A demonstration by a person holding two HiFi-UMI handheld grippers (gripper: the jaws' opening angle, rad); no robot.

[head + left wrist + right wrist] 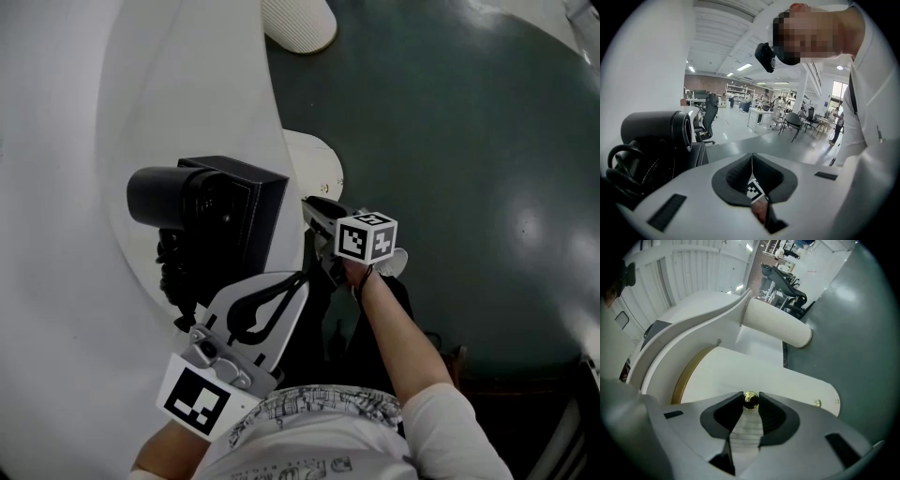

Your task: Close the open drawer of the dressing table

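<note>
Right gripper (751, 398) pinches the gold knob (750, 401) of the drawer (787, 380); left gripper (751, 161) sits closed, empty. A crooked push could slip the pads off the knob or jam the drawer

Head view: gold knob (750, 399) out of sight, covered by right gripper (317, 214) and its marker cube (367, 236). Drawer (317, 161) shows one rounded corner only. The rest sits under the black case (239, 211) to its left and under the gripper.
Right gripper view: gripper body cuts off drawer's near edge. Two small fittings (818, 403) at drawer's right end, too small to identify.
Left gripper view: black cable coil (623, 168) clipped by frame edge.
</note>
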